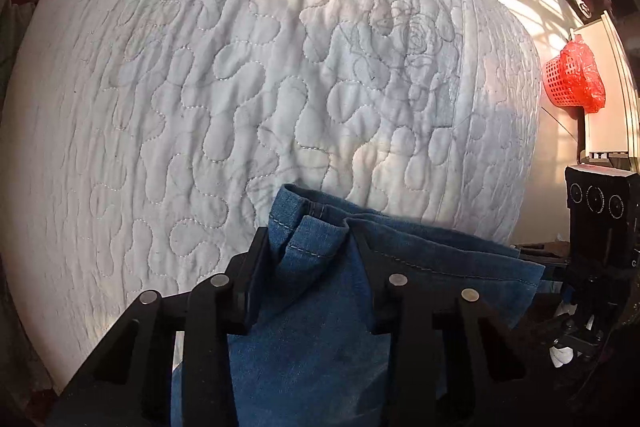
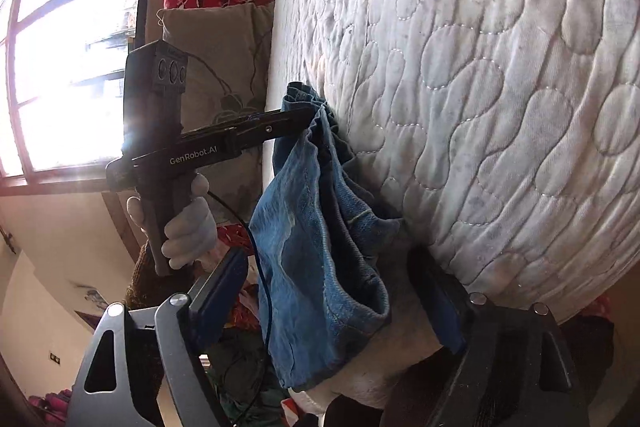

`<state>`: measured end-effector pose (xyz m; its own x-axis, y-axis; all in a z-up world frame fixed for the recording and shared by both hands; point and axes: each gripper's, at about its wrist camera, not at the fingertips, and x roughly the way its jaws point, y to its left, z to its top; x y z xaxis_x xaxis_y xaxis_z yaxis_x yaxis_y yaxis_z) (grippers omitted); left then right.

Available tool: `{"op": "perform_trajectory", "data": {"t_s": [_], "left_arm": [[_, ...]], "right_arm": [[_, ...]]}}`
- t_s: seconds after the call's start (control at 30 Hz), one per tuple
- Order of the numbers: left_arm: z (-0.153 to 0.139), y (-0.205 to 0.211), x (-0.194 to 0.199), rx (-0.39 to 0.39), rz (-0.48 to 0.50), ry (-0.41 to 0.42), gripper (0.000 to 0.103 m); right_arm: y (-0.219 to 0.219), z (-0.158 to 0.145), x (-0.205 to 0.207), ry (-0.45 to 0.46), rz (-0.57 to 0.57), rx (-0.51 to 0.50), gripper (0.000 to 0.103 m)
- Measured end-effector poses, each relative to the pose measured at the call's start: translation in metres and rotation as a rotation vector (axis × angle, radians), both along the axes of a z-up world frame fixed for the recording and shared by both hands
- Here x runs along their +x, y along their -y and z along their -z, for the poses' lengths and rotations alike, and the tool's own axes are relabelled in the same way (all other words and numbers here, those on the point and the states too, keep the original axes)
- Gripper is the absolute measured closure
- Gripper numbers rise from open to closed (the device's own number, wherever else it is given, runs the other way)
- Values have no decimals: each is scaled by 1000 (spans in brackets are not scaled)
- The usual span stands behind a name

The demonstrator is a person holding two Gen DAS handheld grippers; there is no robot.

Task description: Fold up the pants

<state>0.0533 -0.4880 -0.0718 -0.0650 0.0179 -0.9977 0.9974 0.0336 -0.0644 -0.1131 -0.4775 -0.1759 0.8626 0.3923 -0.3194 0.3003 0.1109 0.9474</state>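
Blue denim pants (image 1: 320, 307) fill the foreground of the left wrist view, bunched between the black fingers of the left gripper (image 1: 310, 239), whose jaws are clamped on a gathered fold near a stitched hem. From the right wrist view the same gripper (image 2: 308, 117) pinches the bunched cloth at the edge of the bed, and the pants (image 2: 320, 267) hang down from it beside the white quilted mattress cover (image 2: 480, 107). White lettering on the gripper's body reads "GenRobot.AI". A gloved hand (image 2: 188, 227) grips its handle. The right gripper (image 2: 340, 287) stands with its jaws apart; the denim hangs between them, the pads not pressing on it. A red mesh basket (image 1: 560, 83) hangs on the wall with a red plastic bag (image 1: 584, 71) in it. Beside the bed stands a beige cushion (image 2: 224, 67), by a window (image 2: 68, 47).
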Motion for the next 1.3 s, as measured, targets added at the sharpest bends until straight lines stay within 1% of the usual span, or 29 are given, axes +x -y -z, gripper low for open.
{"op": "perform_trajectory", "data": {"t_s": [0.03, 0.07, 0.1, 0.13, 0.17, 0.2, 0.33, 0.43, 0.57, 0.67, 0.77, 0.9, 1.03, 1.13, 1.23, 1.27, 1.3], "left_arm": [[0, 0, -1, -6, -20, 0, 71], [-1, -2, -1, -17, -40, -1, 73], [-3, -6, 0, -32, -57, -5, 78], [-8, -15, 5, -45, -79, -12, 81], [-11, -20, 5, -60, -99, -25, 86], [-13, -26, 9, -79, -128, -38, 88], [-21, -51, 28, -152, -263, -136, 92], [-34, -71, 32, -212, -340, -189, 92], [-51, -97, 42, -283, -414, -232, 92], [-56, -105, 74, -321, -475, -262, 92], [-68, -130, 101, -360, -538, -288, 92], [-78, -172, 120, -408, -631, -320, 92], [-79, -233, 133, -436, -735, -323, 92], [-67, -280, 143, -426, -837, -313, 92], [-42, -324, 149, -365, -960, -273, 88], [-34, -337, 149, -341, -995, -243, 86], [-29, -349, 147, -314, -1035, -193, 86]], "right_arm": [[1, 2, -2, -19, 3, -3, 50], [3, 5, -4, -35, 7, -1, 70], [3, 9, -8, -39, 13, 11, 83], [3, 9, -11, -31, 20, 21, 87], [2, 4, -10, -25, 22, 7, 87], [3, -3, -10, -28, 10, -40, 88], [-7, -47, 6, -5, -61, -247, 90], [-12, -67, 15, 12, -96, -328, 90], [-23, -91, 29, 37, -141, -395, 90], [-37, -111, 41, 74, -178, -437, 90], [-57, -129, 55, 107, -239, -478, 90], [-90, -145, 75, 147, -346, -508, 90], [-137, -149, 102, 170, -498, -515, 89], [-180, -140, 127, 167, -640, -516, 86], [-223, -117, 151, 114, -779, -549, 83], [-235, -107, 158, 78, -819, -569, 79], [-246, -95, 165, 27, -868, -582, 70]]}}
